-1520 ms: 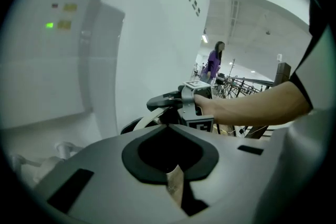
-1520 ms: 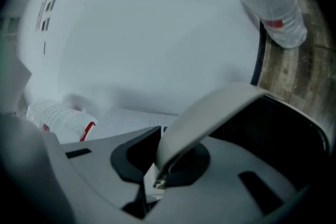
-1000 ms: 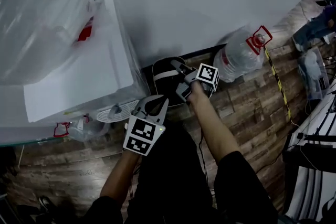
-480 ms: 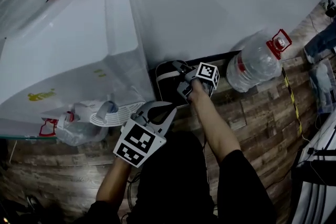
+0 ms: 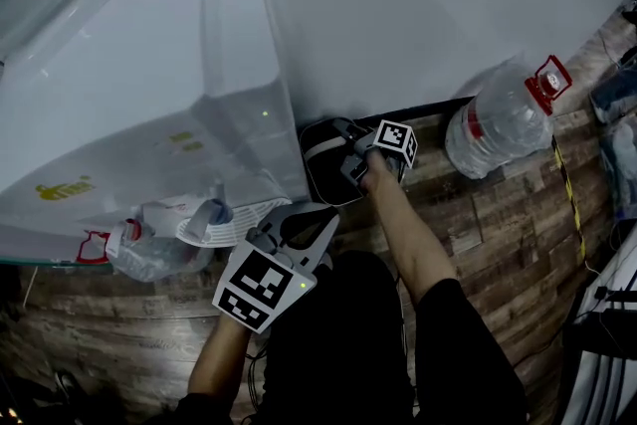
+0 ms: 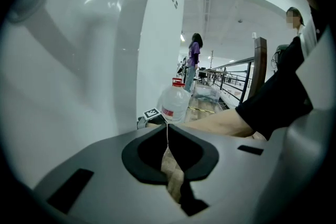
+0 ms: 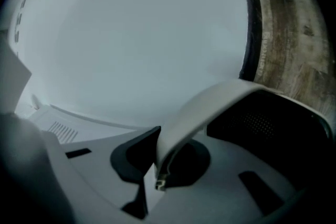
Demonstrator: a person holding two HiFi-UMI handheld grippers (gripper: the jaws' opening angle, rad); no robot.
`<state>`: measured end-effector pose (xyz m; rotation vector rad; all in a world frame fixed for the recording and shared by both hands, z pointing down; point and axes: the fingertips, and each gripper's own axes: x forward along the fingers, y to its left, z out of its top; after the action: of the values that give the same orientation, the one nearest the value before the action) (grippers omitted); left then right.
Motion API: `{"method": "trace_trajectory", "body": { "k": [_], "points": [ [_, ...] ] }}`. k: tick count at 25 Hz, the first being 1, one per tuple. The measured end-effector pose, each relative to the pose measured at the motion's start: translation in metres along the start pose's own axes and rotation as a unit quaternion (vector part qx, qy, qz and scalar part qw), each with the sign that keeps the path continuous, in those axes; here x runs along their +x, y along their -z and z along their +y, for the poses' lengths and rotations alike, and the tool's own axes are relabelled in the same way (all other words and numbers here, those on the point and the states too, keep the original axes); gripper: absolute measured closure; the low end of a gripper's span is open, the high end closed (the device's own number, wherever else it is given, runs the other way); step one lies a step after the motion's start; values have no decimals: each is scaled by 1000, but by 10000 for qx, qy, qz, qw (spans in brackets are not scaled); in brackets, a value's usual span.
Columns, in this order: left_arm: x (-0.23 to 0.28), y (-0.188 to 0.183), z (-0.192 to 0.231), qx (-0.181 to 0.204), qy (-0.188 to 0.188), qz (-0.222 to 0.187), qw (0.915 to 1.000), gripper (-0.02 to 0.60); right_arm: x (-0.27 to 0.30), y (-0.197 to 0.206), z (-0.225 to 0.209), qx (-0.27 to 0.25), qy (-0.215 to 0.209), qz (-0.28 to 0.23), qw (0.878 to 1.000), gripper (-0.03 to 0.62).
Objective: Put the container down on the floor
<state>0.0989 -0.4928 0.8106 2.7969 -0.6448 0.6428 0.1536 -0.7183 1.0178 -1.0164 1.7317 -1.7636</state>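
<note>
Jaws of the right gripper clamp the pale handle of the black container, held low by the white wall. Only that gripper's view shows its dark, dotted inside. The left gripper is closed on nothing. A water bottle sits nearby.

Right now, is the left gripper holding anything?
No: the left gripper has its jaws closed tip to tip, with only the wood floor showing through the gap behind them.
</note>
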Motion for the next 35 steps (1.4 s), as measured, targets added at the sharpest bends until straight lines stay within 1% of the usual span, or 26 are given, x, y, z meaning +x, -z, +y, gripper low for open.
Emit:
{"method": "trace_trajectory", "body": {
  "k": [4, 8, 11, 14, 15, 16, 17, 20, 21, 22, 30, 31, 32, 35],
  "points": [
    [2, 2, 3, 5, -11, 34, 10000, 563, 1, -15, -4, 541, -259, -437, 9972, 565],
    [6, 3, 1, 4, -17, 29, 10000, 563, 3, -23, -3, 916, -377, -781, 9920, 565],
    [9, 5, 0, -3, -23, 49, 10000, 563, 8, -20, -5, 971, -471, -774, 9911, 565],
    [9, 6, 0, -18, -50, 56, 10000, 563, 12, -14, -3, 781, -425, -660, 9938, 557],
    [9, 6, 0, -22, -62, 51, 10000, 563, 13, -13, -1, 702, -401, -597, 9949, 530],
    [9, 6, 1, -29, -69, 40, 10000, 563, 15, -11, 0, 611, -348, -508, 9962, 488],
    [9, 6, 0, -39, -71, 26, 10000, 563, 16, -9, -1, 504, -252, -404, 9976, 444],
    [9, 7, -2, -64, -72, 1, 10000, 563, 18, 2, -9, 262, 72, -66, 9996, 349],
    [10, 7, -2, -67, -69, -3, 10000, 563, 19, 6, -9, 230, 86, 22, 9997, 332],
    [11, 8, -3, -66, -60, -4, 10000, 563, 18, 8, -8, 219, 55, 75, 9997, 330],
    [15, 4, -10, -10, -29, -35, 10000, 563, 7, 9, -10, 228, -98, 112, 9996, 332],
    [16, 4, -10, -5, -43, -48, 10000, 563, 6, 9, -8, 180, -121, 124, 9997, 342],
    [16, 4, -10, -4, -57, -59, 10000, 563, 4, 8, -7, 105, -136, 106, 9998, 361],
    [17, 5, -9, -17, -89, -76, 9999, 563, -5, 4, -4, -337, -46, -73, 9994, 549]
  ]
}}
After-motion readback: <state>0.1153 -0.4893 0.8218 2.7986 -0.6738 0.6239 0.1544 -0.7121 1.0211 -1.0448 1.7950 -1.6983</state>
